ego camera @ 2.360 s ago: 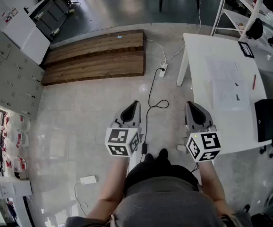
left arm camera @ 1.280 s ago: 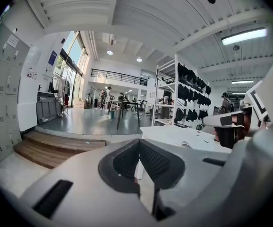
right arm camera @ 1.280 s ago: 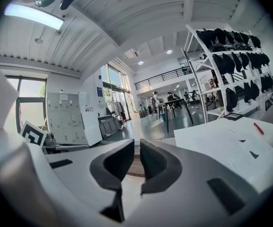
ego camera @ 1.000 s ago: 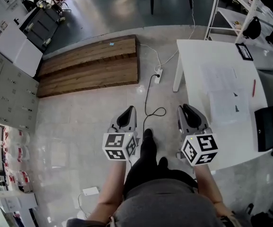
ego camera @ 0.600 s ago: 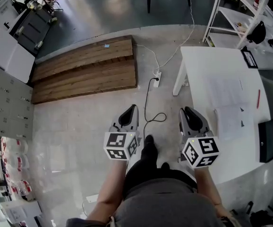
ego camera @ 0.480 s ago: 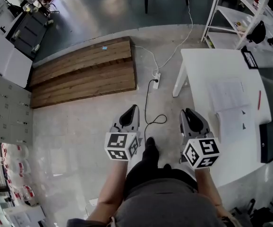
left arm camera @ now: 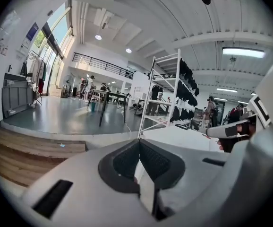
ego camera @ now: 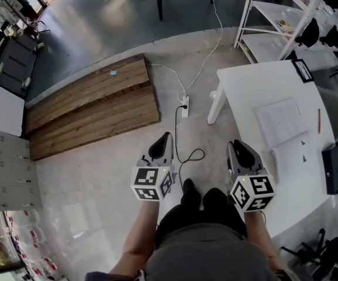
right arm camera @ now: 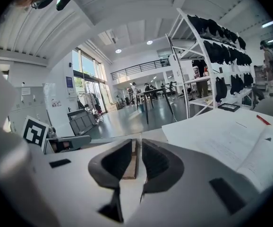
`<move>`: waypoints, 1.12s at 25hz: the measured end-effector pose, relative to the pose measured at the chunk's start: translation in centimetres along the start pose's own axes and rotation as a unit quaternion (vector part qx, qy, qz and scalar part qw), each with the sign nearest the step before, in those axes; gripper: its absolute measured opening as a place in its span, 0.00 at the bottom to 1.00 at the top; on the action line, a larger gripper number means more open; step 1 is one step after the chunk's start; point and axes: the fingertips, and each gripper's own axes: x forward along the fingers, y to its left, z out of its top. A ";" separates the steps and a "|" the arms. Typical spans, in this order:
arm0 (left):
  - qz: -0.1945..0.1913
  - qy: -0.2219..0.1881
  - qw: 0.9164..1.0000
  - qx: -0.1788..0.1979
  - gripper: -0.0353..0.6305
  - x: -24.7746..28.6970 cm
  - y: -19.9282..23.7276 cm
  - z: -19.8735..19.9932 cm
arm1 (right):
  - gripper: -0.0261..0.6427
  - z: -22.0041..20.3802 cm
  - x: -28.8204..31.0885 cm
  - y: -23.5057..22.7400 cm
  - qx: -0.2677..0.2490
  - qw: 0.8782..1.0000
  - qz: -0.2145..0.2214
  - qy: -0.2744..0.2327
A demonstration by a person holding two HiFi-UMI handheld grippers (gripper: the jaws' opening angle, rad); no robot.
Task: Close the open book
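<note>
nothing done yet: book lies open on white surface, near right gripper, whose fingers are a slit apart w/ nothing in them. left gripper fingers together, empty. reach + closing all left

head: steep down onto left gripper, right gripper | gripper views: forward along jaws | shared: white table

Left tool and right tool held forward side by side, tilted slightly downward. Left jaws together; right jaws narrowly apart.
</note>
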 end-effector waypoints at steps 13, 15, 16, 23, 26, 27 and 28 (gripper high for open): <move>-0.103 0.031 0.994 0.037 0.06 9.8 -5.2 1.5 | 0.13 2.2 0.2 -8.0 0.048 0.993 -0.103 -0.030; -0.112 0.032 0.992 0.044 0.06 11.8 -6.6 1.9 | 0.13 2.8 -0.1 -9.6 0.054 0.992 -0.111 -0.039; -0.117 0.033 0.991 0.047 0.06 12.7 -7.5 2.0 | 0.13 2.9 -0.3 -10.5 0.059 0.991 -0.115 -0.042; -0.168 0.034 0.982 0.078 0.06 17.8 -14.3 3.5 | 0.13 3.6 -2.7 -16.4 0.080 0.983 -0.153 -0.063; -0.198 0.036 0.976 0.090 0.06 19.2 -17.3 3.6 | 0.13 3.3 -4.3 -18.1 0.094 0.977 -0.176 -0.070; -0.208 0.037 0.973 0.094 0.06 19.6 -18.3 3.6 | 0.13 3.2 -4.7 -18.7 0.098 0.975 -0.184 -0.072; -0.218 0.037 0.970 0.098 0.06 20.0 -19.3 3.7 | 0.13 3.1 -5.2 -19.3 0.103 0.973 -0.193 -0.075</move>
